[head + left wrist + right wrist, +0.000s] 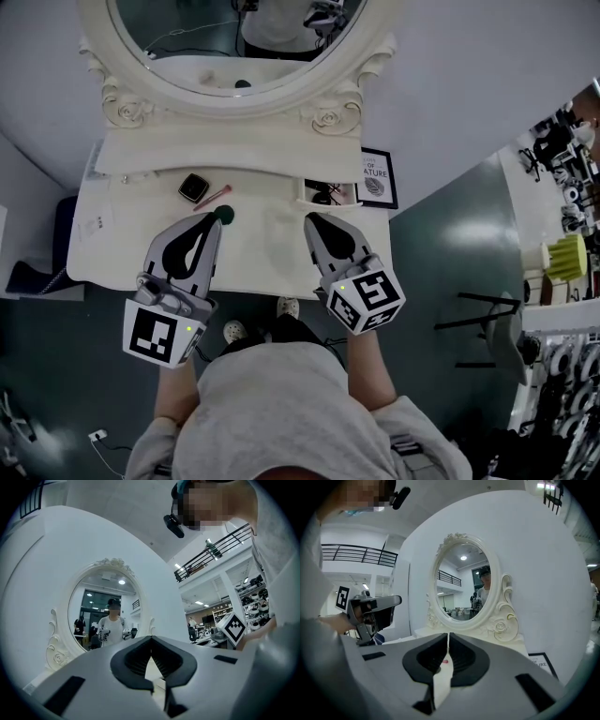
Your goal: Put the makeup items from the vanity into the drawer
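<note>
Black square compact [194,188] and pink makeup pencil [214,196] lie on the vanity surface [272,239] just below the mirror [234,42], left of its centre. The pencil's long axis runs obliquely to the mirror's base. A dark green round item [224,215] sits just beside the tips of the left hand-held gripper [212,220], which is the nearer one. It and the right hand-held gripper [313,223] are both clenched and empty.

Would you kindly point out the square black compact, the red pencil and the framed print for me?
square black compact [194,188]: head view, middle of its lid.
red pencil [213,197]: head view, middle of its shaft.
framed print [377,178]: head view, centre of its white sheet.
</note>
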A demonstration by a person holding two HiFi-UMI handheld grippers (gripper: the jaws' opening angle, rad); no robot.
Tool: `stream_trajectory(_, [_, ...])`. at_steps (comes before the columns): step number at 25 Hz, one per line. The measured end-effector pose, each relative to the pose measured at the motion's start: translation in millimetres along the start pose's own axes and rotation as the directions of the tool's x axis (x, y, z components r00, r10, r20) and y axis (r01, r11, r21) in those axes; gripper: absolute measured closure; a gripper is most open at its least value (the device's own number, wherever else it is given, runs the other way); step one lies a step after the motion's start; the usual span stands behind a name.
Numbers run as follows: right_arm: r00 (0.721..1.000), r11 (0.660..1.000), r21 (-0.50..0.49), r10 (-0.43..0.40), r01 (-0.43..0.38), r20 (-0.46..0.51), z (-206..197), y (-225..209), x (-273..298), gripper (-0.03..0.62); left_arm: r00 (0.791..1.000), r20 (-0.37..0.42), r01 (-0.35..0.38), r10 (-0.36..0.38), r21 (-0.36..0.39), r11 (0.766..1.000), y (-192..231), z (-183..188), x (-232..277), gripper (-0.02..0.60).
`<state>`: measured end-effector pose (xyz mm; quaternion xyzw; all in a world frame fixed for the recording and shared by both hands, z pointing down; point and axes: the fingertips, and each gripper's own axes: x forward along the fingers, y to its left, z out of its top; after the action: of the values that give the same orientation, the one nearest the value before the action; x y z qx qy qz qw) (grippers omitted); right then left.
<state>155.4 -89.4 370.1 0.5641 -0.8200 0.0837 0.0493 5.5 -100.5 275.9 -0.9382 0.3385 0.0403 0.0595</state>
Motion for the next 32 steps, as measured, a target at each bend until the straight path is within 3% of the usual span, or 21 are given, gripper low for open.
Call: stream_trajectory(32, [0.972,0.994,-0.048,-0.089,0.102,0.218,41,72,-54,0.568,0.993,0.050,0.106,-0.106,0.008,0.994,-5,16,-49,0.568])
